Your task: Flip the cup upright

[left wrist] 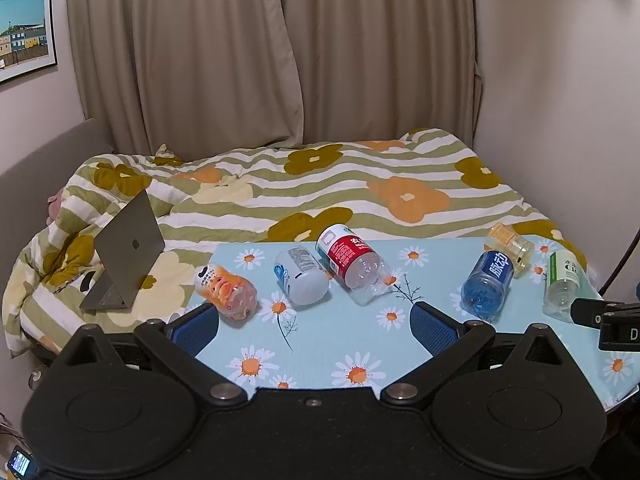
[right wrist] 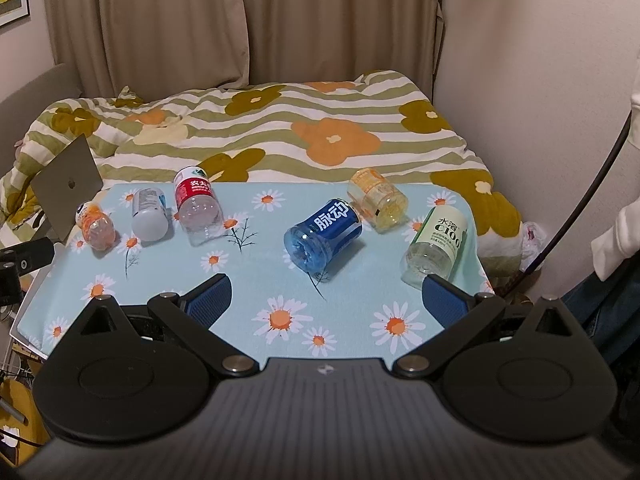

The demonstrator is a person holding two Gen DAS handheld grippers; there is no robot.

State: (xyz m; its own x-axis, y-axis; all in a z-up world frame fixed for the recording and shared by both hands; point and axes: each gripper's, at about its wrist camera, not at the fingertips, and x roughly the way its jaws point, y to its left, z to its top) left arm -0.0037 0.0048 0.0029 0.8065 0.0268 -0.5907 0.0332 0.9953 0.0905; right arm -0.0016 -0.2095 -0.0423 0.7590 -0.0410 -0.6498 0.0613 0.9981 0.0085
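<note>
blue cup (right wrist: pixel 323 233): on its side mid-frame, long axis diagonal, open mouth facing lower left
left hand-held gripper (left wrist: pixel 314 322): wide open, empty
right hand-held gripper (right wrist: pixel 327 297): wide open, empty

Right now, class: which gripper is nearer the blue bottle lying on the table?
Right. The right gripper sits just short of the blue bottle, open. The left gripper faces the red-labelled bottle, with the blue bottle off to its right.

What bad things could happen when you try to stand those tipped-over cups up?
The blue cup lies on its round side, so a nudge could roll it into the yellow cup touching it. The green-label cup lies near the table's right edge and might fall off.
</note>
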